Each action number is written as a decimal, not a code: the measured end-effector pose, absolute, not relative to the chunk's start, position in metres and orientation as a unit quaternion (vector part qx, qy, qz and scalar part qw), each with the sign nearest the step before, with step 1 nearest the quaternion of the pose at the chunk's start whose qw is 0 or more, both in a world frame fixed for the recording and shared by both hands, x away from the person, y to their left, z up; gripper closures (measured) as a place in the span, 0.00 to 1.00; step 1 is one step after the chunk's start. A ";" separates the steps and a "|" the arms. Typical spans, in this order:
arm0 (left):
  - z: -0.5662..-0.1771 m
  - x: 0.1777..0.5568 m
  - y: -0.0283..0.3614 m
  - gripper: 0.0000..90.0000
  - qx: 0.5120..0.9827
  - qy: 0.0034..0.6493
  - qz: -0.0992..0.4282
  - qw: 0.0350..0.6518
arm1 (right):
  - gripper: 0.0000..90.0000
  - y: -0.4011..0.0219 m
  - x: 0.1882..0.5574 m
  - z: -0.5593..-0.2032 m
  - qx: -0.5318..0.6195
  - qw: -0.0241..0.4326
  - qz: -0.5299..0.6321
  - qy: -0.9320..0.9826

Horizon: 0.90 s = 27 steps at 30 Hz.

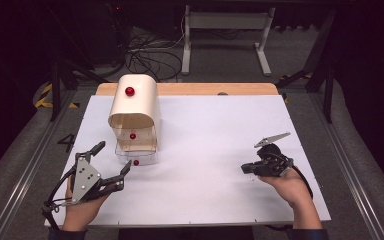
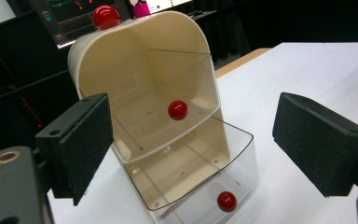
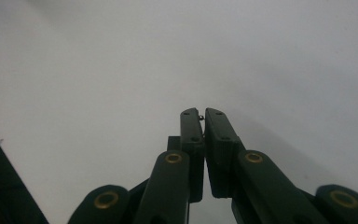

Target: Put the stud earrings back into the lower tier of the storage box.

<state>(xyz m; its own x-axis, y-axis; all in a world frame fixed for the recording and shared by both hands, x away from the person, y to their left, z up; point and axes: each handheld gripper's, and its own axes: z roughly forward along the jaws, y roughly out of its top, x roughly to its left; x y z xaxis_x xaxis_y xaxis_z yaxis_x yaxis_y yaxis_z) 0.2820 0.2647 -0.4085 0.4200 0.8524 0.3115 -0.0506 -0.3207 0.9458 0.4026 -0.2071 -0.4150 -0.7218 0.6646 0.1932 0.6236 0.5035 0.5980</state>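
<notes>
A cream arched cabinet stands at the back left of the white table, with a red knob on its top. It holds two clear drawers with red knobs; the upper drawer sits in and the lower drawer is slid out toward me. My left gripper is open just left of and in front of the lower drawer. In the left gripper view the cabinet and the lower drawer's knob lie between the wide black pads, untouched. My right gripper rests shut at the right, its tips together over bare table.
The white tabletop stretches between the two hands. A wooden strip runs along its far edge. Beyond it are a white desk frame and loose cables on the floor. Metal rails flank the table.
</notes>
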 end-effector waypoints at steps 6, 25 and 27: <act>-0.409 0.282 0.264 0.14 0.678 0.294 0.448 0.503 | 0.97 -0.203 0.400 -0.411 0.345 0.027 0.381 0.857; -0.408 0.281 0.265 0.14 0.676 0.297 0.451 0.502 | 0.97 -0.184 0.392 -0.401 0.293 0.069 0.467 0.831; -0.407 0.281 0.265 0.14 0.676 0.297 0.451 0.502 | 0.97 -0.180 0.390 -0.400 0.291 0.072 0.471 0.830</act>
